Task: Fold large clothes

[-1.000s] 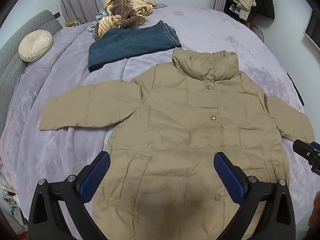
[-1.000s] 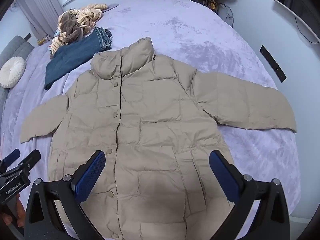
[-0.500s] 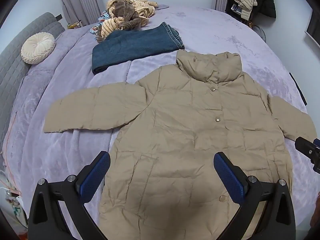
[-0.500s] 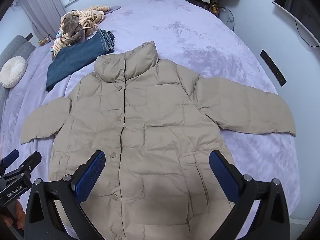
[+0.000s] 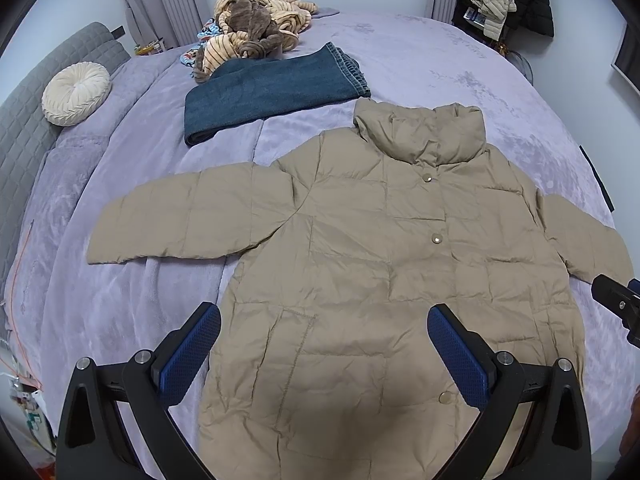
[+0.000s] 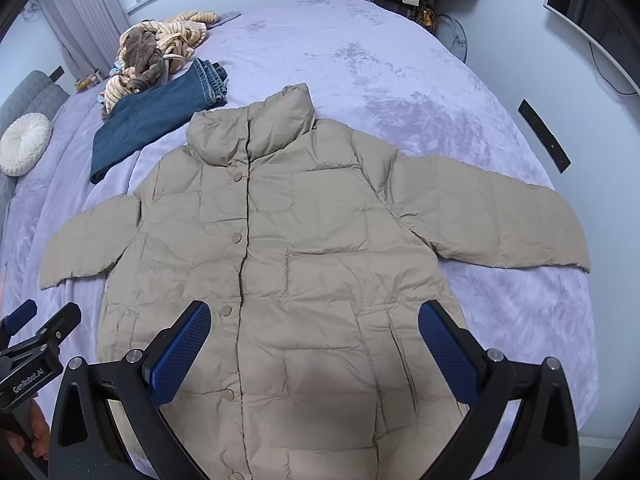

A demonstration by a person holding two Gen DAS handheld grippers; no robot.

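Fingers on left gripper (image 5: 323, 342) and right gripper (image 6: 314, 338) spread wide, empty, above flat puffer jacket (image 6: 304, 264); folding unstarted, likely a sleeve (image 5: 192, 216) first.

Tan quilted jacket (image 5: 380, 272), lilac bedspread (image 5: 120, 300), dark blue jeans (image 5: 276, 90).

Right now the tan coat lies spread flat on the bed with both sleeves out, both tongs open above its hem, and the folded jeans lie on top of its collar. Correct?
Not quite. The jeans lie on the bed beyond the collar, not on it, as the left wrist view shows. The coat is flat, sleeves out, with the left tongs and right tongs open.
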